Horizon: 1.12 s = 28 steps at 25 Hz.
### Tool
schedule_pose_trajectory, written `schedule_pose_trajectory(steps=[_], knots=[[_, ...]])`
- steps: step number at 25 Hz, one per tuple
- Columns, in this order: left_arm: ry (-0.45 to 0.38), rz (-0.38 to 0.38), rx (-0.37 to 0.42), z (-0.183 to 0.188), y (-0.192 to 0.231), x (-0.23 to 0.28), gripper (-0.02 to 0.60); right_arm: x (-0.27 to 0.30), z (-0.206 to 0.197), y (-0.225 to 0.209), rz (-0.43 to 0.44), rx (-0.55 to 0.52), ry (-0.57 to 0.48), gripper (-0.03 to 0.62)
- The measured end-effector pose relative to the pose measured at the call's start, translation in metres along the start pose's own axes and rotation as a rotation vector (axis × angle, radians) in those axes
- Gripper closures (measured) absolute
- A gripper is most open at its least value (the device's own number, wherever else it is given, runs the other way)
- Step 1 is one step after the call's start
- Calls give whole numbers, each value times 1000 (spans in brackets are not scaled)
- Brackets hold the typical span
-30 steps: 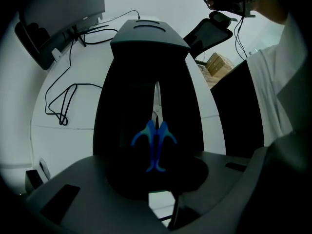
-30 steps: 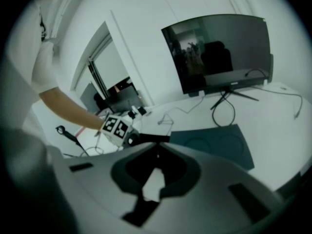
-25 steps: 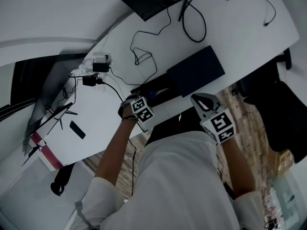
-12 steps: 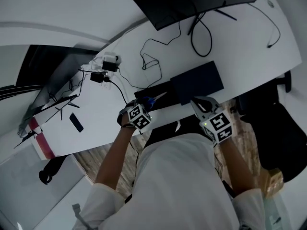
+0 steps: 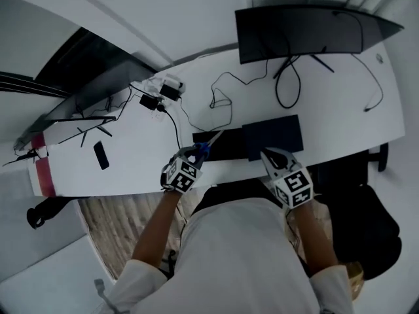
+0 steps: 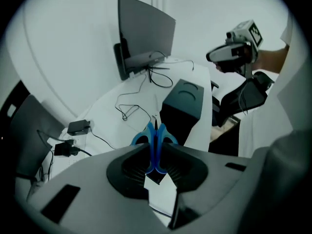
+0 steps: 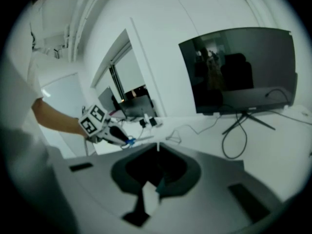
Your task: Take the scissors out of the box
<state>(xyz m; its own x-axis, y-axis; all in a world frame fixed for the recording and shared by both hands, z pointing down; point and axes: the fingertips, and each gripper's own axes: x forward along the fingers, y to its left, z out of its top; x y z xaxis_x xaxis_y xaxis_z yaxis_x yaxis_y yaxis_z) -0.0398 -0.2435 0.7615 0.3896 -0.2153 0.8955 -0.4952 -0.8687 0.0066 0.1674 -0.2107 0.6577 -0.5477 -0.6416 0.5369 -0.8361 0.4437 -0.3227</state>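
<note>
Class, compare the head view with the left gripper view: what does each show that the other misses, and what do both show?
Only the head view: the square-marker cube on the left tool, and a small flat black slab lying on the white desk.
Only the left gripper view: that tool's ribbed pads closed on the handles of the blue-handled scissors.
Both: the scissors, the dark rectangular box, the black monitor, the looped black cables and the right tool.
</note>
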Motion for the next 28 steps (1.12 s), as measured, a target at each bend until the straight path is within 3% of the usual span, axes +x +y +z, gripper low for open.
schedule_pose_trajectory(steps=[5, 9, 20, 28], knots=[[-186, 59, -161, 25, 11, -60, 472, -8, 17, 10, -33, -10, -44, 559], [-319, 87, -229, 36, 21, -105, 472, -19, 35, 24, -61, -34, -80, 559], [-617, 113, -291, 64, 51, -205, 472, -46, 97, 70, -138, -147, -190, 559], [-775, 169, -337, 69, 69, -273, 472, -68, 129, 107, -156, -202, -264, 559]])
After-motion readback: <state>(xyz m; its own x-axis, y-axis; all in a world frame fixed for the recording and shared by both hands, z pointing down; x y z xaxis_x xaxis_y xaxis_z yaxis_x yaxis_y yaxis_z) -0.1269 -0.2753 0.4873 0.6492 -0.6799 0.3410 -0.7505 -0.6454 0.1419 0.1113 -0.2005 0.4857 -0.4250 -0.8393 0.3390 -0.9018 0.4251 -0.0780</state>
